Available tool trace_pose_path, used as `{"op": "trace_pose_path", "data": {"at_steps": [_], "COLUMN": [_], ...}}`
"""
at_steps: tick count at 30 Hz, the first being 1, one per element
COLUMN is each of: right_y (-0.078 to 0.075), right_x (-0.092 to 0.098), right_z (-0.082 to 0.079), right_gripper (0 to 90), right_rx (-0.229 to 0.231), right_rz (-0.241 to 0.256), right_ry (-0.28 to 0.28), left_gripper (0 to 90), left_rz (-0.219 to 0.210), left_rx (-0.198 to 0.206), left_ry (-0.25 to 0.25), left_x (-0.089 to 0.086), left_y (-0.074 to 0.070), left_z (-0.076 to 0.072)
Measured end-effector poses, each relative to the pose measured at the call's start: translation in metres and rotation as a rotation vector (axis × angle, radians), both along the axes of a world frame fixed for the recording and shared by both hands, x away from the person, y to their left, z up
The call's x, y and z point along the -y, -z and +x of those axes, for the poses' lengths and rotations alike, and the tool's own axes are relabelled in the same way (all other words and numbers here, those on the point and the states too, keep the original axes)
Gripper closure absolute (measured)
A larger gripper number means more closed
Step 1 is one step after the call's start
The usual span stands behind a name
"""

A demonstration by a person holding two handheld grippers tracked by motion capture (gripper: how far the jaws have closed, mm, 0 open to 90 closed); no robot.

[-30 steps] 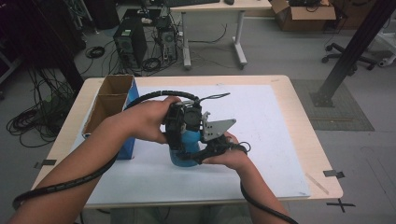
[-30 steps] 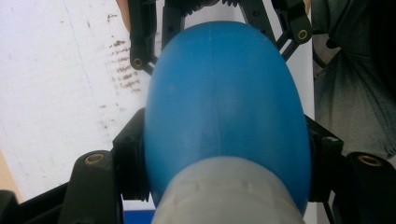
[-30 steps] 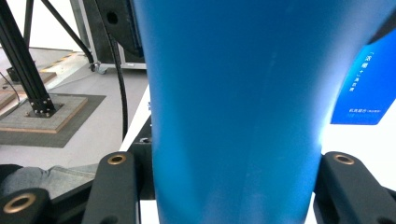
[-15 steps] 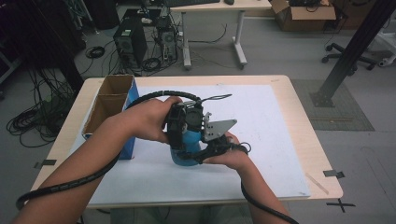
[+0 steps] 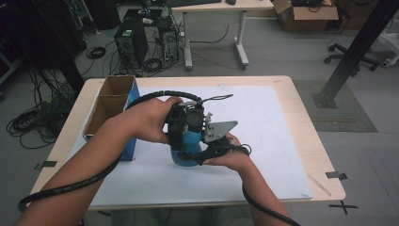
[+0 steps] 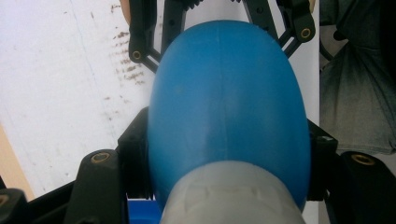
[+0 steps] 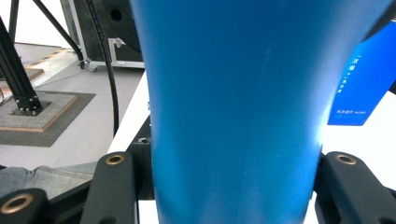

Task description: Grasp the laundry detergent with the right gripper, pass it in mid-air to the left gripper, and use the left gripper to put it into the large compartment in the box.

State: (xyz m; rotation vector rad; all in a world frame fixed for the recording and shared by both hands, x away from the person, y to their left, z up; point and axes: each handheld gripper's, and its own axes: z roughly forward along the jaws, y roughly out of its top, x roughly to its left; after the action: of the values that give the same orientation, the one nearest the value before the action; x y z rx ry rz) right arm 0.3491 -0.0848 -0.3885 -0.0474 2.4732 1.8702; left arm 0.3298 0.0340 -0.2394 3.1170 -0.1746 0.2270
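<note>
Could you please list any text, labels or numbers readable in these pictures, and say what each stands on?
White print on the blue box, right gripper view: two short upright lines of characters, too small and blurred to read.
Blue bottle: no text visible.
White sheet on the table: smudges, no writing.
Nothing else carries readable text.

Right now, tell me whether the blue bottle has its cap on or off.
On. In the left gripper view a grey cap sits on the blue bottle, whose body is pinched between the left gripper jaws.
</note>
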Motion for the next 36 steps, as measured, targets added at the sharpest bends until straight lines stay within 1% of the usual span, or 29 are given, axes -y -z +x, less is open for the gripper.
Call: {"op": "trace_pose_path", "data": {"at_steps": [3, 4, 6, 8, 9, 12, 14, 16, 18, 19, 22, 27, 30, 31, 34, 36], "right_y": [0.000, 0.000, 0.001, 0.001, 0.001, 0.000, -0.001, -0.001, -0.001, -0.001, -0.002, -0.004, -0.005, -0.006, -0.009, -0.010], "right_x": [-0.001, -0.002, -0.002, -0.001, -0.001, 0.001, 0.002, 0.004, 0.007, 0.007, 0.011, 0.013, 0.014, 0.014, 0.016, 0.017], "right_z": [0.000, 0.000, 0.000, 0.000, 0.000, -0.001, -0.001, -0.001, 0.000, 0.000, 0.001, 0.002, 0.003, 0.003, 0.004, 0.004], "right_gripper": [43.5, 43.2, 42.7, 37.3, 36.1, 33.1, 29.7, 26.3, 25.2, 24.5, 21.4, 17.4, 15.3, 14.7, 10.0, 8.5], "right_rx": [0.003, -0.003, 0.001, -0.007, -0.010, -0.013, -0.014, -0.015, -0.013, -0.014, -0.013, -0.010, -0.010, -0.009, -0.010, -0.008], "right_rz": [-0.001, -0.003, -0.004, 0.000, 0.002, 0.001, 0.000, 0.000, -0.005, -0.004, -0.013, -0.028, -0.047, -0.053, -0.076, -0.089], "right_ry": [0.002, 0.004, 0.006, 0.007, 0.008, 0.013, 0.021, 0.030, 0.042, 0.044, 0.069, 0.083, 0.087, 0.087, 0.096, 0.103], "left_gripper": [38.0, 38.0, 38.0, 38.1, 38.1, 38.1, 38.1, 38.0, 38.0, 38.0, 38.0, 38.0, 38.0, 38.0, 38.0, 38.0], "left_rz": [0.015, 0.017, 0.016, 0.023, 0.015, 0.014, 0.015, 0.024, 0.030, 0.024, 0.026, 0.028, 0.030, 0.033, 0.027, 0.022], "left_rx": [0.003, 0.005, 0.006, 0.014, 0.017, 0.011, 0.013, 0.015, 0.014, 0.016, 0.014, 0.013, 0.007, 0.007, 0.009, 0.010], "left_ry": [0.008, 0.007, 0.005, 0.000, -0.008, -0.019, -0.022, -0.024, -0.036, -0.037, -0.052, -0.065, -0.084, -0.084, -0.102, -0.115], "left_x": [0.001, 0.002, 0.002, 0.002, 0.001, 0.001, 0.002, 0.002, 0.002, 0.002, 0.002, 0.002, 0.001, 0.001, -0.001, -0.002], "left_y": [0.000, 0.001, 0.001, 0.001, 0.001, 0.000, -0.001, -0.001, -0.001, -0.001, -0.002, -0.004, -0.005, -0.005, -0.006, -0.007], "left_z": [0.000, 0.000, 0.000, 0.001, 0.001, 0.002, 0.004, 0.005, 0.006, 0.006, 0.007, 0.008, 0.008, 0.009, 0.010, 0.011]}}
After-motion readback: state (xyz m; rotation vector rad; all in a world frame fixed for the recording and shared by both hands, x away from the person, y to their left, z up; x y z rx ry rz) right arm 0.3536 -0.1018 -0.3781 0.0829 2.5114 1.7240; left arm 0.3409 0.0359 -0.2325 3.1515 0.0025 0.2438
